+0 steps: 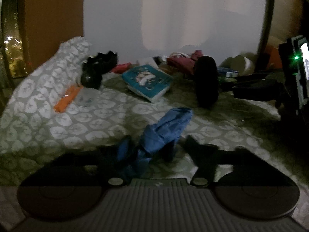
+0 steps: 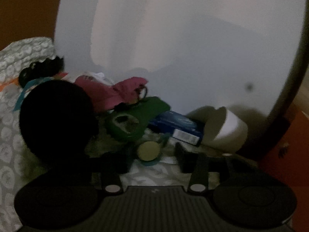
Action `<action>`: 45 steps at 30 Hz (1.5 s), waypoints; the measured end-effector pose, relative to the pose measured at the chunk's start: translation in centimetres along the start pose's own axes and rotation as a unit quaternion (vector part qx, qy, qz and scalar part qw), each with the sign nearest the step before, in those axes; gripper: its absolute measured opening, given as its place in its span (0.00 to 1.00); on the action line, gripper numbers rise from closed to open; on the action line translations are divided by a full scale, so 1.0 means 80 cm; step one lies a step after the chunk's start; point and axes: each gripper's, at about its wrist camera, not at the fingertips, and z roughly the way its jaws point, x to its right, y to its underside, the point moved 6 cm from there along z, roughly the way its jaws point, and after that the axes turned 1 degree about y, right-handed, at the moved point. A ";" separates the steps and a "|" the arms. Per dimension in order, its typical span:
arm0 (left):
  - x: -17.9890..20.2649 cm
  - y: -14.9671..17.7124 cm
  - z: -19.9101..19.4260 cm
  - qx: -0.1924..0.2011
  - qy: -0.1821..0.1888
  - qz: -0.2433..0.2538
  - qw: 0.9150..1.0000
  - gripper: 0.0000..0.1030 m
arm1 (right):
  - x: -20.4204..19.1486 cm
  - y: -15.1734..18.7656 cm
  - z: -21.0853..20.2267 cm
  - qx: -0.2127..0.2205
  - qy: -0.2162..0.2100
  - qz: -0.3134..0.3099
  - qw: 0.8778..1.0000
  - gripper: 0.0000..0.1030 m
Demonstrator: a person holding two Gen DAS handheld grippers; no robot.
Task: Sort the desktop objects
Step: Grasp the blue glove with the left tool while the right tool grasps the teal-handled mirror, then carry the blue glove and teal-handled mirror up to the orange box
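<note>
Blue cloth [image 1: 164,127] lies crumpled between the open fingers of the left gripper [image 1: 154,150], resting on the leaf-print cover [image 1: 58,127]; part of it drapes over the left finger, so whether it is pinched at all I cannot tell. Jaws stand wide.

Right gripper [image 2: 154,158] is also wide, holding nothing, with a small round lid-like disc [image 2: 148,150] just between its fingertips. Crowded behind it: a green case [image 2: 133,119], a blue box [image 2: 177,125], a tipped white cup [image 2: 222,127], a pink cloth [image 2: 114,90] and a large black round object [image 2: 56,119].

Risks, as judged:
- Cloth is limp — closing on one fold may lift only a corner and drag the rest, or let it slip off.
- Disc sits low on soft bedding; fingers may dig into the cover or push it under the green case.
- Dim, blurred views hide contact.
- Farther off in the left view, a teal book [image 1: 148,81] and an orange packet [image 1: 67,96] lie well apart — little risk of collision there.
</note>
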 end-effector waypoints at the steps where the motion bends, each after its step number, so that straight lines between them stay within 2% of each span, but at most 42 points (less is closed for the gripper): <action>1: 0.000 0.000 -0.001 0.002 -0.010 0.001 1.000 0.32 | 0.000 0.000 0.001 -0.001 0.003 -0.001 1.000 0.25; 2: -0.002 -0.001 -0.002 0.005 -0.014 -0.001 1.000 0.24 | 0.001 0.001 0.001 -0.004 0.001 0.003 1.000 0.25; 4: -0.004 -0.002 -0.004 0.009 -0.015 -0.004 1.000 0.17 | 0.003 0.001 -0.001 -0.006 -0.002 0.010 1.000 0.25; 10: 0.000 -0.004 -0.011 0.025 -0.017 0.002 1.000 0.11 | 0.004 0.006 -0.015 -0.001 -0.004 0.025 1.000 0.25; 15: 0.012 -0.007 -0.023 0.056 -0.020 0.023 0.998 0.11 | 0.006 0.010 -0.032 0.009 -0.003 0.029 1.000 0.25; 24: 0.029 -0.013 -0.041 0.074 -0.015 0.038 0.996 0.10 | 0.008 0.008 -0.062 0.026 -0.009 0.042 0.999 0.25; 39: 0.055 -0.022 -0.044 0.054 -0.031 0.036 0.997 0.11 | 0.009 0.017 -0.118 0.057 -0.026 0.069 0.996 0.25; 45: 0.075 -0.040 -0.052 0.065 -0.048 0.039 0.996 0.11 | 0.019 0.018 -0.147 0.077 -0.030 0.085 0.993 0.25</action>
